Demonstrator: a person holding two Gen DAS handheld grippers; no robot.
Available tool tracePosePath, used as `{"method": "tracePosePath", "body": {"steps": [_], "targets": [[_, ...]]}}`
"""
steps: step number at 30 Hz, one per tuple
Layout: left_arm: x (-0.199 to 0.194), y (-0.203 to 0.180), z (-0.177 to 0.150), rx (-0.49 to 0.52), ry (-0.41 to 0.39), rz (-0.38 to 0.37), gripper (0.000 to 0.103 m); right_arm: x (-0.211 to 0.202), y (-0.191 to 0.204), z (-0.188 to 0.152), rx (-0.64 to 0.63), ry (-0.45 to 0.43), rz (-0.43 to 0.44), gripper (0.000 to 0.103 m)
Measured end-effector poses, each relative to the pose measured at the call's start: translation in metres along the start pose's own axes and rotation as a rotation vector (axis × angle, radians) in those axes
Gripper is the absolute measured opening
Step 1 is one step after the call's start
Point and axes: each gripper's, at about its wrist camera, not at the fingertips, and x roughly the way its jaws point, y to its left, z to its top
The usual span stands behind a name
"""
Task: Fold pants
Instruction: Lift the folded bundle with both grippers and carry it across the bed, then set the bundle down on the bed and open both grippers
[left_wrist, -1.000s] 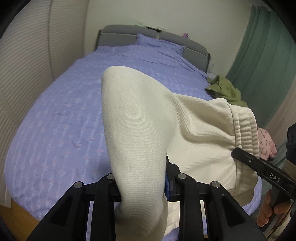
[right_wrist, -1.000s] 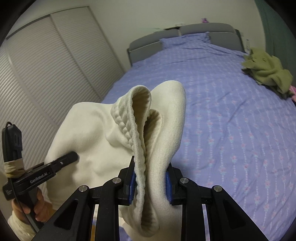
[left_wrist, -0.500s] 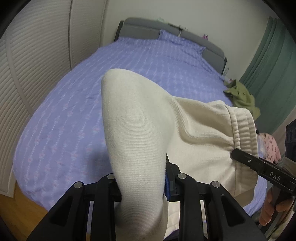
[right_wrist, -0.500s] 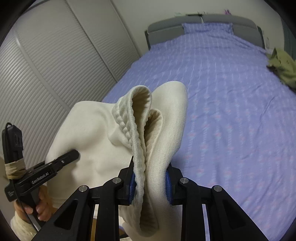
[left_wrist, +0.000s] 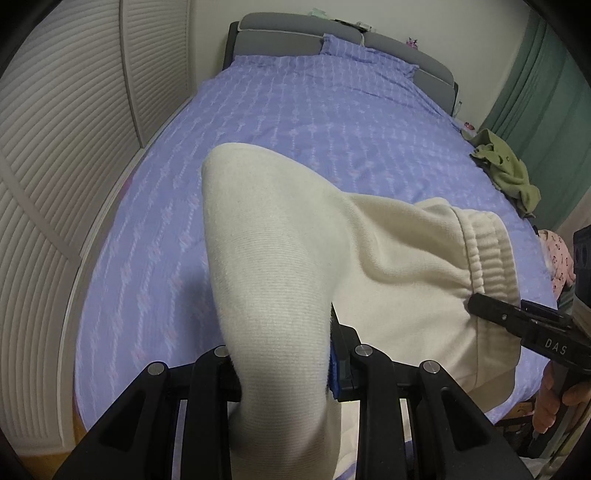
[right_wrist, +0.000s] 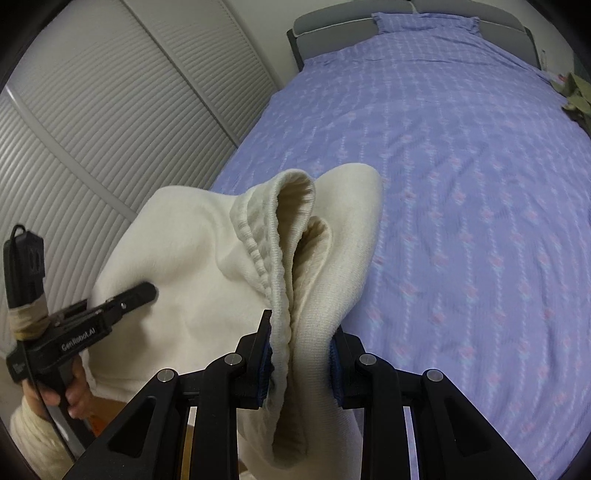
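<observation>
Cream knit pants hang between both grippers above the foot of a bed. My left gripper is shut on a thick fold of the fabric, which bulges up over its jaws. My right gripper is shut on the ribbed elastic waistband and the layers beside it. In the left wrist view the right gripper pinches the waistband at the right. In the right wrist view the left gripper grips the cloth at the left, with a hand on its handle.
The bed has a purple patterned cover and a grey headboard. A green garment and a pink one lie at its right edge. White louvred wardrobe doors stand at the left, a green curtain at the right.
Both grippers, still holding the pants, have swung left along the foot of the bed and lowered. The wardrobe doors fill more of both views and the green garment has slid right.
</observation>
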Motion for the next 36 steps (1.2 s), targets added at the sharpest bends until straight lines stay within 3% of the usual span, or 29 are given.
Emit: {"method": "tracePosePath", "body": {"steps": [10, 16, 18, 19, 20, 23, 25, 30, 33, 36], "targets": [[0.099, 0.062, 0.054, 0.077, 0.093, 0.002, 0.028, 0.102, 0.014, 0.048, 0.010, 0.064, -0.076, 0.027], [0.173, 0.090, 0.045, 0.073, 0.216, 0.013, 0.030, 0.167, -0.003, 0.051, 0.050, 0.159, -0.120, 0.027], [0.192, 0.097, 0.030, 0.060, 0.260, 0.034, 0.033, 0.187, -0.013, 0.044, 0.085, 0.215, -0.132, 0.029], [0.194, 0.100, 0.025, 0.052, 0.266, 0.041, 0.040, 0.193, -0.020, 0.040, 0.117, 0.236, -0.131, 0.032], [0.194, 0.104, 0.019, 0.041, 0.266, 0.045, 0.047, 0.196, -0.027, 0.037, 0.152, 0.247, -0.130, 0.037], [0.185, 0.109, 0.004, 0.036, 0.257, 0.105, 0.055, 0.196, -0.041, 0.028, 0.217, 0.256, -0.128, 0.046], [0.179, 0.109, -0.002, 0.063, 0.268, 0.182, 0.061, 0.194, -0.040, 0.028, 0.188, 0.266, -0.147, 0.050], [0.135, 0.111, -0.018, 0.055, 0.237, 0.327, 0.064, 0.172, -0.019, 0.029, 0.096, 0.242, -0.207, 0.064], [0.096, 0.099, -0.028, 0.022, 0.177, 0.333, 0.070, 0.131, -0.006, 0.022, -0.011, 0.156, -0.353, 0.067], [0.059, 0.068, -0.036, 0.057, 0.105, 0.335, 0.072, 0.083, -0.008, 0.015, -0.060, 0.092, -0.338, 0.067]]}}
